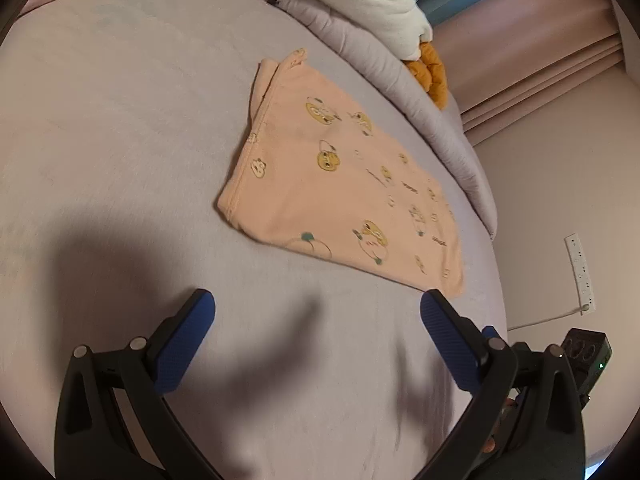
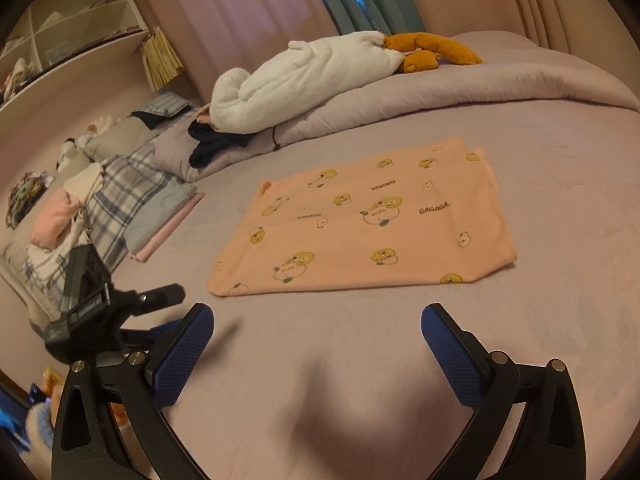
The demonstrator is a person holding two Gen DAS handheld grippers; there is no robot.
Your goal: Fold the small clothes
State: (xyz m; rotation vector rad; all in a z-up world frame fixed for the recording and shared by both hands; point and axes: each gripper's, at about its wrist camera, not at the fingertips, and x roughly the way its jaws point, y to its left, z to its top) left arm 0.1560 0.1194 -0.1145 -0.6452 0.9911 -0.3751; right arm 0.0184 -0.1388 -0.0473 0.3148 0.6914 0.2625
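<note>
soft matt printed cotton garment point(image 2: 360, 224), matt velvety bed sheet point(image 2: 520, 340), textured rubber finger pads point(image 2: 452, 344), fluffy plush toy point(image 2: 304, 76)

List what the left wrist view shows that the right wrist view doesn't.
Left wrist only: a white power strip on the wall.
Right wrist only: shelves, stacked folded clothes and the word GAGAGA on the garment.
Both: the peach printed garment folded flat on the bed, the white plush toy, and open, empty grippers.

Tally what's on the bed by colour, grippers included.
Peach garment: 1
White plush: 1
Orange plush: 1
Lilac duvet: 1
Blue-padded grippers, left and right: 2
Total: 6
</note>
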